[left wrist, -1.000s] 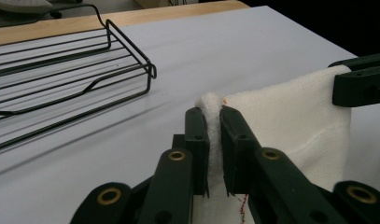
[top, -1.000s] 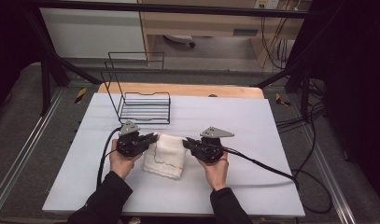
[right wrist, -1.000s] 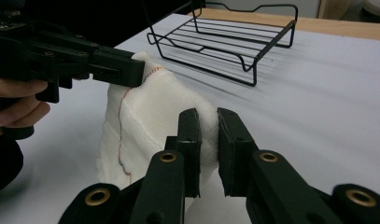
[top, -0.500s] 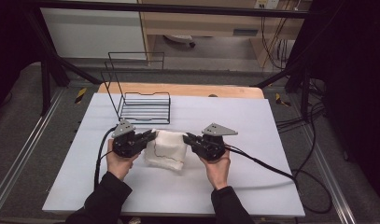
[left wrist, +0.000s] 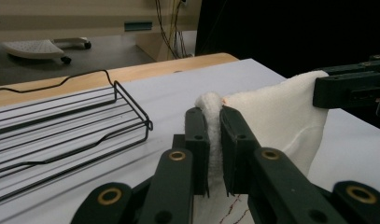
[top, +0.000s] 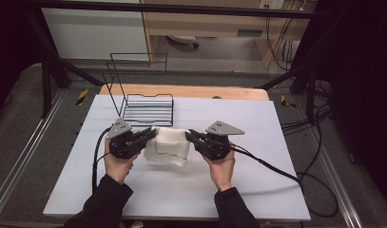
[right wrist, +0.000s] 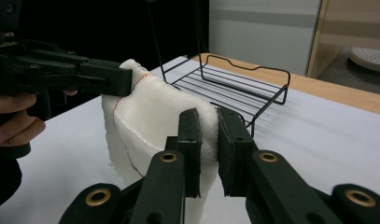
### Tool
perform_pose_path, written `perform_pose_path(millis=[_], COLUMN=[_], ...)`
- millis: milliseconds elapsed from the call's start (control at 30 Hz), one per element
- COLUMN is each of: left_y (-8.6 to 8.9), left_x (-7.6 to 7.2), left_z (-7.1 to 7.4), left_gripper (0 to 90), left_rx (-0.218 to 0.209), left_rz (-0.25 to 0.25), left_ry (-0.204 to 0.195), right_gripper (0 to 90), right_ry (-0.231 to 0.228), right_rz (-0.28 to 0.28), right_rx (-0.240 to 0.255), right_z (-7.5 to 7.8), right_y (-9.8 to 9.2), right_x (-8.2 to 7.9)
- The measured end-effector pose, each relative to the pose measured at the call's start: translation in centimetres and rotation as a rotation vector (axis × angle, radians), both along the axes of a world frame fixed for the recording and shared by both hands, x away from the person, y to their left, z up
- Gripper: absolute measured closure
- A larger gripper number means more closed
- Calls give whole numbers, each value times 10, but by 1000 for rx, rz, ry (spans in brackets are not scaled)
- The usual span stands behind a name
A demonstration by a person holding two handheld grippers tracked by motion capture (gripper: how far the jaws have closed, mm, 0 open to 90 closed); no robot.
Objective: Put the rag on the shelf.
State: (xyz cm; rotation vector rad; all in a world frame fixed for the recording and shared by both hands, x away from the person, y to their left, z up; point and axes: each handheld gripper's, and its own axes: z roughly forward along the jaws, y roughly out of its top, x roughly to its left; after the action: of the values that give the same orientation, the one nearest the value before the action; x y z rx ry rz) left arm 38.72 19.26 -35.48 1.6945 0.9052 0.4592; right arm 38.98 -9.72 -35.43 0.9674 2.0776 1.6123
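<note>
Cloth (top: 166,146) lifted off table (top: 276,142); left gripper (top: 144,137), right gripper (top: 193,137) jaws clamp its corners.

wire rack (top: 148,108): black, on the table at 11 o'clock, tall back frame, low flat tray of parallel bars
table (top: 276,156): white top, bare at 3 o'clock
wooden board (top: 191,91): light wood strip along table's 12 o'clock edge
floor (top: 20,137): grey, 9 o'clock side
yellow-black tape marks (top: 82,96): on floor, 10 o'clock and 2 o'clock
cables (top: 276,47): hanging bundle, 1 o'clock
wheeled base (left wrist: 38,47): white, on floor beyond table
</note>
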Motion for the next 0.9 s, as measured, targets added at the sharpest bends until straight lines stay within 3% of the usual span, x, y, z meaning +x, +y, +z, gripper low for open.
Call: perform_pose_path(millis=[900], left_y=[9], left_x=[-5], left_z=[36], left_gripper=[821], left_rx=[-53], left_rz=[31], left_ry=[-105], right_gripper=[808], right_ry=[-112], right_rz=[-7], right_rx=[38], right_z=[38], right_y=[10], right_x=[-2])
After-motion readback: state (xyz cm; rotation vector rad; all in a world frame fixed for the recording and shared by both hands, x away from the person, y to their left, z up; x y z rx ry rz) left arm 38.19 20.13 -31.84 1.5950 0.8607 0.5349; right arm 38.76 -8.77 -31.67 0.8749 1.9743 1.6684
